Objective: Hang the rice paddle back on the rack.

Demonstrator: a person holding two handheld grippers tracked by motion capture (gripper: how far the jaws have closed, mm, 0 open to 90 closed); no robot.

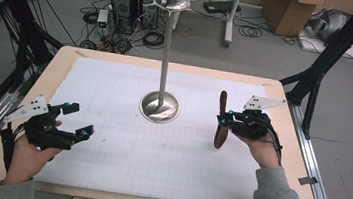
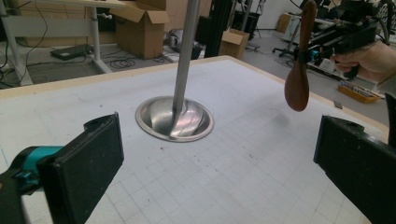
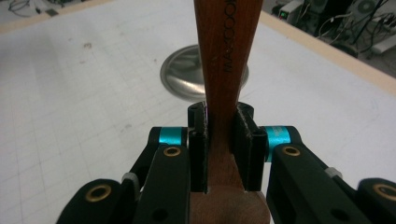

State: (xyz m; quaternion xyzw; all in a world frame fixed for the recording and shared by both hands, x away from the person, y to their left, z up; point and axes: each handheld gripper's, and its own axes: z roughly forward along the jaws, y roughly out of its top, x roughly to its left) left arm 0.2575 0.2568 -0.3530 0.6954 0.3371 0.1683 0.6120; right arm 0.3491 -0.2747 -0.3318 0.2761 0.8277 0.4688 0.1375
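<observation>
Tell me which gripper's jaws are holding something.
The right gripper: its jaws are clamped on the handle of the wooden spoon, held upright above the table. The left gripper has its jaws spread wide with nothing between them.

The metal stand is standing on the table, slightly behind its centre, with its pole rising upright from the base. The wooden spoon is hanging to the right of the stand, off the table surface (bowl end down), clamped at the handle between the jaws of the right gripper. The left gripper is sitting well left of the stand and nearer the front edge, its jaws standing apart with nothing between them.
</observation>
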